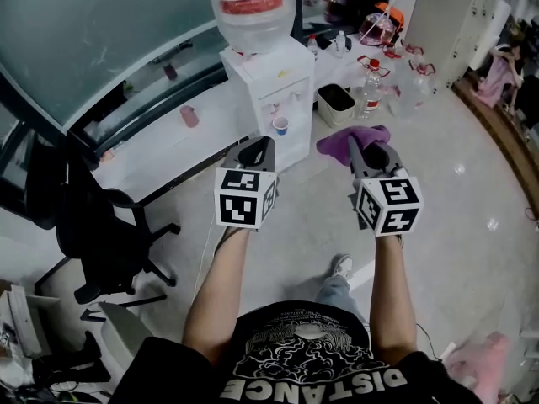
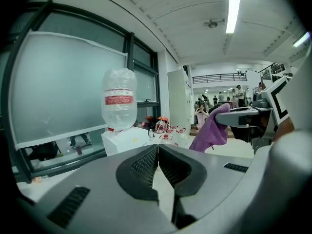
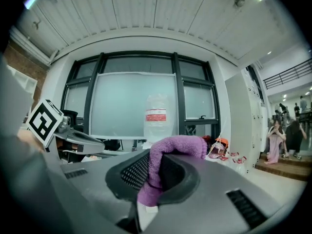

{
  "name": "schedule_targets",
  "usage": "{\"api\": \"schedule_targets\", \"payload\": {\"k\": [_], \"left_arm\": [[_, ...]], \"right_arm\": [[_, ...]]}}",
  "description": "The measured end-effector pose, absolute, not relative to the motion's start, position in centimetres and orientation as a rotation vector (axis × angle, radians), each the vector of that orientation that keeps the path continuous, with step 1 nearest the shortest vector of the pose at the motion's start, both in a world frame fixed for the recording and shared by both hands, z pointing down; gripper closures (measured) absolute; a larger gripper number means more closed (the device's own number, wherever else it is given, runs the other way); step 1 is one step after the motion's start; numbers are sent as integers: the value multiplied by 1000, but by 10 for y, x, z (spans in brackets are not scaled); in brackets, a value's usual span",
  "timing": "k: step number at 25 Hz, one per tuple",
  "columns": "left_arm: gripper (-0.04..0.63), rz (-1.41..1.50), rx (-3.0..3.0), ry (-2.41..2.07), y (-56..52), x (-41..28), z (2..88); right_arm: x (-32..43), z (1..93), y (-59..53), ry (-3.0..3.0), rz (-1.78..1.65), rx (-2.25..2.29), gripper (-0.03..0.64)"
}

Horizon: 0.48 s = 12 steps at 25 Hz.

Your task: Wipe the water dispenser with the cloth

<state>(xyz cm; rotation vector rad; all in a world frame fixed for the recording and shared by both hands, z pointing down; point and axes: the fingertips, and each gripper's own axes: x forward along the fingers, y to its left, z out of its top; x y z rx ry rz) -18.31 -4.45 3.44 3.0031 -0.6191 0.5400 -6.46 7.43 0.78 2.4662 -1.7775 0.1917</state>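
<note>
Right claw [image 3: 154,171] pinching fluffy purple cloth [image 3: 180,146]; left claw [image 2: 158,155] pressed together, empty; white boxy water dispenser [image 1: 274,82] ahead.

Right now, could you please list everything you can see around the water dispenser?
water dispenser: one, white, ahead by the window ledge
water bottle: one, clear with a red label, on top of the dispenser
cup: one, bluish, at the dispenser's front
bin: one, pale with a dark inside, right of the dispenser
office chair: one, black, on the floor at left
cloth: one, purple, in the right gripper
left gripper: grey, jaws together, empty
right gripper: grey, shut on the cloth
</note>
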Motion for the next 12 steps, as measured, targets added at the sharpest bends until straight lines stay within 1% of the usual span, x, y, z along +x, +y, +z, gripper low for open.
{"api": "schedule_targets", "payload": {"k": [6,12], "left_arm": [[568,572,2964,-739,-51,-123,30],[568,594,2915,-854,-61,-84,29]], "right_arm": [[-2,12,50,-1905,226,2376,575],[39,18,29,-2013,253,2286,575]]}}
